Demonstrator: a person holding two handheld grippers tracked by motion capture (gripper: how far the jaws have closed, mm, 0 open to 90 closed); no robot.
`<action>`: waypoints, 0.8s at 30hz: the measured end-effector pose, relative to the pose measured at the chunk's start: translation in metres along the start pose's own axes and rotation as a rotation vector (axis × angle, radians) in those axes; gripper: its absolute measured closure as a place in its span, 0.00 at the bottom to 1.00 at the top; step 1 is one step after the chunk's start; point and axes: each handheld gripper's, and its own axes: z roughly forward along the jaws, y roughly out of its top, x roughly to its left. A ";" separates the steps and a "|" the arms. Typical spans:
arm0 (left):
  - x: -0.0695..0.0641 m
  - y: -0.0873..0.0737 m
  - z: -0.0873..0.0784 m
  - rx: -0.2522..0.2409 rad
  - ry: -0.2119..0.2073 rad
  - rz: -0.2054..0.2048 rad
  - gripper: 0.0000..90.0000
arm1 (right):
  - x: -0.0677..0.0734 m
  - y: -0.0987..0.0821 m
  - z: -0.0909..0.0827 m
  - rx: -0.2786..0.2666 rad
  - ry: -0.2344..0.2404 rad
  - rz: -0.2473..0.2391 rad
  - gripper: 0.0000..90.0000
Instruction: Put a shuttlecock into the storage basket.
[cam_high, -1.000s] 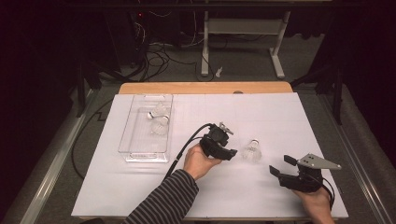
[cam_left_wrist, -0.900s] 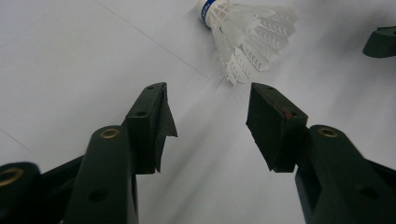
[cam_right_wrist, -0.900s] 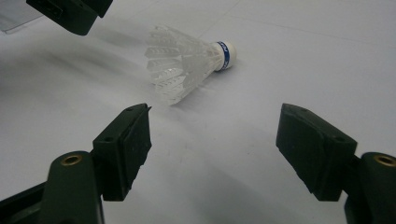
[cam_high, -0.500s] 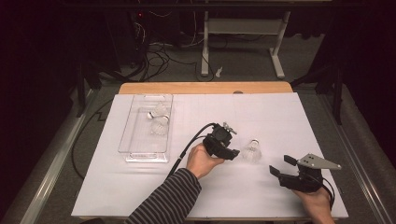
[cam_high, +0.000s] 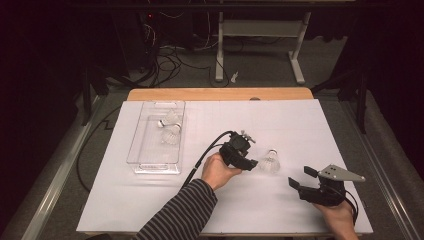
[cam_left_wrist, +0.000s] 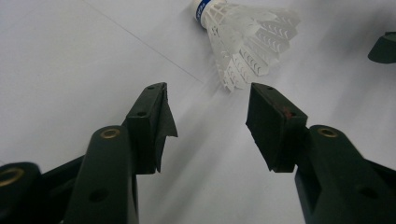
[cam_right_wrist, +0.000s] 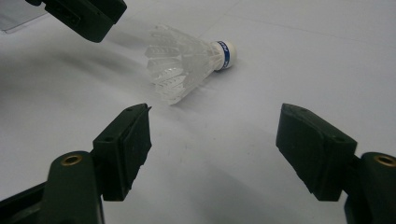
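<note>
Since the earlier frames the left claw (cam_high: 248, 161) has edged a little toward the shuttlecock (cam_high: 271, 161), while the right claw (cam_high: 299, 177) has kept its place; from the high view the shuttlecock lies on the white worktop (cam_high: 280, 125) just right of the left claw and up-left of the right one, the left being nearer, with two more shuttlecocks (cam_high: 170, 131) in the clear tray (cam_high: 150, 162). In the left gripper view that claw (cam_left_wrist: 208, 123) stands fairly wide and empty, the shuttlecock (cam_left_wrist: 243, 35) just ahead, feather skirt nearest, cork pointing away and leftward. In the right gripper view the claw (cam_right_wrist: 215, 140) gapes wide and empty, the shuttlecock (cam_right_wrist: 189, 60) lying crosswise farther ahead, cork to the right.
</note>
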 end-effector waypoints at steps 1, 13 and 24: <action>0.000 0.000 0.001 -0.001 0.001 -0.002 0.55 | 0.000 0.000 0.000 0.000 0.000 0.000 0.30; -0.007 0.001 0.011 0.016 0.001 0.015 0.56 | 0.000 0.000 0.000 0.001 0.001 0.001 0.30; -0.006 0.000 0.024 0.044 0.011 0.009 0.59 | 0.000 0.000 0.000 0.002 0.003 0.001 0.30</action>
